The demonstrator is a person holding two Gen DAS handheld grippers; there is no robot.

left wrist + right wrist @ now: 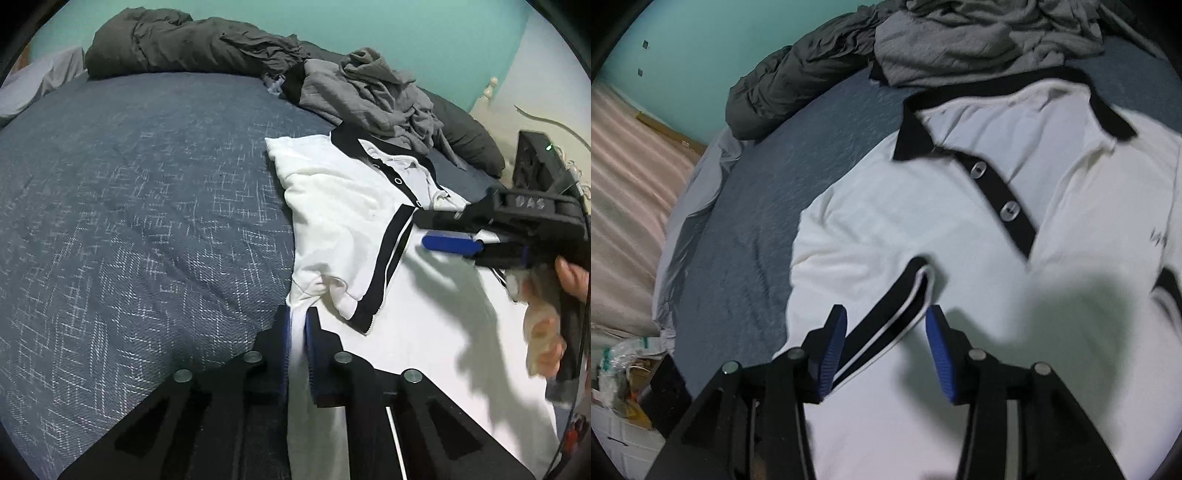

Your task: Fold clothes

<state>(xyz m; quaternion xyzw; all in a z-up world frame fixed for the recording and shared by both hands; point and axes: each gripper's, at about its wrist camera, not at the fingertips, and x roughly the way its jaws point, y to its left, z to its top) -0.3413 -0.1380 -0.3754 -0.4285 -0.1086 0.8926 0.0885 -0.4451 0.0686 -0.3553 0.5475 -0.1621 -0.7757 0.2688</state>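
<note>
A white polo shirt (pixel 332 221) with black collar and placket lies face up on the bed, its left sleeve (pixel 384 273) folded in over the chest. My left gripper (pixel 297 325) is shut on a fold of white fabric at the shirt's side edge. In the right wrist view the shirt (pixel 905 229) fills the middle, and the black-banded sleeve cuff (pixel 897 306) lies between the blue pads of my right gripper (pixel 886 325). That gripper is open, with neither pad pressing on the cuff. From the left wrist view my right gripper (pixel 423 229) hovers over the shirt's chest.
The blue patterned bedspread (pixel 129 203) spreads wide to the left. A pile of grey clothes (pixel 369 96) and a dark rolled duvet (pixel 177 40) lie at the far edge. A hand (pixel 546 325) grips the right tool. Clutter and boxes (pixel 624 369) sit on the floor beside the bed.
</note>
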